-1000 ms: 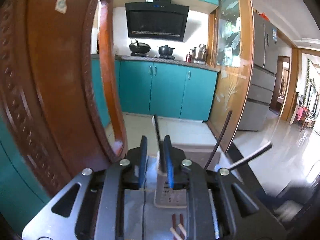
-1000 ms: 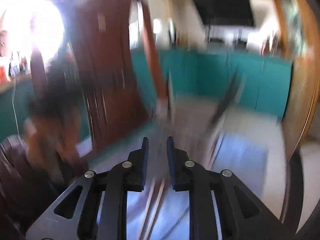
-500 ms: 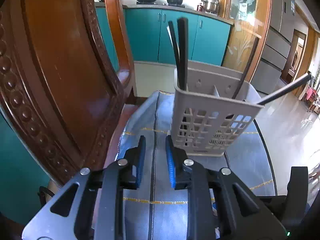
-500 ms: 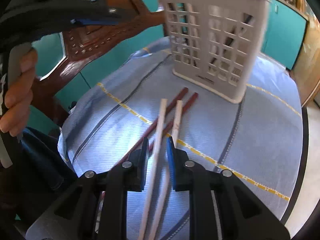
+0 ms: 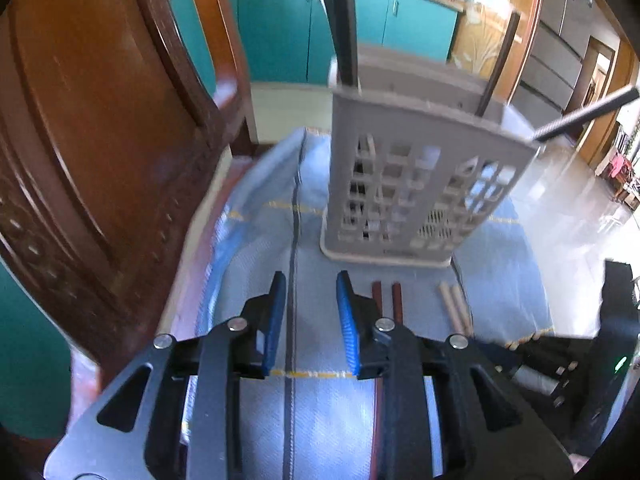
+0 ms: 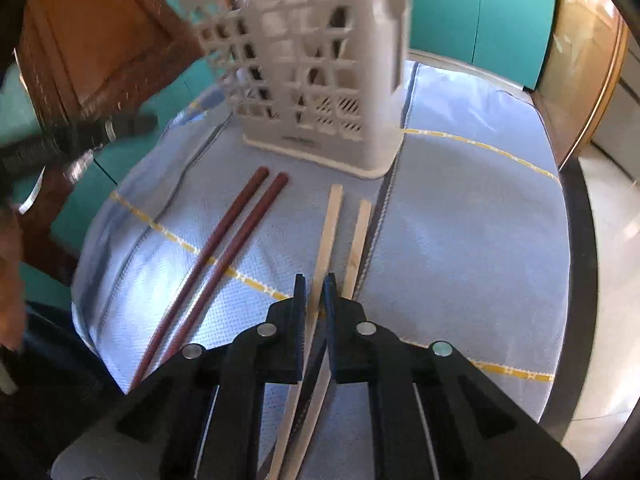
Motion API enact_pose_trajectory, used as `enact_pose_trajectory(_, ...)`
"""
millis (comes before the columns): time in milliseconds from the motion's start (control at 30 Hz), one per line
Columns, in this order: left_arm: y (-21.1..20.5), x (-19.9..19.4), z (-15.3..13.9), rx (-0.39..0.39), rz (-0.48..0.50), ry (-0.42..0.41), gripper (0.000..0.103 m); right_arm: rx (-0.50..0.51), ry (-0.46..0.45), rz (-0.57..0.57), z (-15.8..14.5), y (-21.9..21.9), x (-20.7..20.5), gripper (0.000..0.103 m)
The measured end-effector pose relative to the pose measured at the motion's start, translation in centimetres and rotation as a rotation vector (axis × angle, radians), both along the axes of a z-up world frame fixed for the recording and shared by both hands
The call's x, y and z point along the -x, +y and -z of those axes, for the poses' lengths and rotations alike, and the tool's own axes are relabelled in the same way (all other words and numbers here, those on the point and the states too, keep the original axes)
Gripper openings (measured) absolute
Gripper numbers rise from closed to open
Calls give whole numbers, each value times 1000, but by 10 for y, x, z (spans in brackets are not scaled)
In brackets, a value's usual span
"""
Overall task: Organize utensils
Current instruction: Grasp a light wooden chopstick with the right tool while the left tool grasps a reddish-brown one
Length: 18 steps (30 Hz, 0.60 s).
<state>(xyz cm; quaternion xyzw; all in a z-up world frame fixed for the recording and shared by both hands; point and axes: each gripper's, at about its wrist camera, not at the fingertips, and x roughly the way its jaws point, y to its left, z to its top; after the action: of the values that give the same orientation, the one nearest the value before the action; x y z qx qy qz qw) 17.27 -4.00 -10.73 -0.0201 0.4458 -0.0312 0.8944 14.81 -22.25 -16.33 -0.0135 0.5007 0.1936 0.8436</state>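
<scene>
A grey slotted utensil basket [image 5: 416, 184] stands on the blue cloth and holds several black chopsticks [image 5: 344, 20]; it also shows in the right wrist view [image 6: 316, 68]. A red-brown pair of chopsticks [image 6: 224, 248] and a pale wooden pair [image 6: 332, 232] lie flat in front of it. My left gripper [image 5: 310, 292] is open and empty over the cloth, left of the red-brown tips [image 5: 386, 296]. My right gripper [image 6: 314, 284] hovers low with its narrow gap over one pale chopstick; whether the fingers touch it is unclear.
A carved wooden chair back [image 5: 100, 140] rises close on the left. The blue cloth [image 6: 460, 240] covers a small round table with a dark rim [image 6: 584, 240]. The person's hand and the left gripper [image 6: 60, 144] show at the left of the right wrist view.
Both grippers have tilted down and drawn back toward the table. The left jaws have opened wider. The right gripper has shifted right and now lines up over the left pale chopstick.
</scene>
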Motion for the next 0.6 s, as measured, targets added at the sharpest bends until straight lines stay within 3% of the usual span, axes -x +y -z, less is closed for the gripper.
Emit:
enact_pose_trajectory(100, -4, -4, 14, -3, 9, 65, 27, -77, -24, 18, -12, -12, 1, 12)
enact_pose_trajectory(267, -16, -4, 28, -21, 34, 107, 32, -34, -7, 85, -8, -21, -4, 13)
enact_pose_trajectory(600, -42, 0, 46, -55, 105, 156, 37, 41, 3, 71, 12, -2, -12, 16)
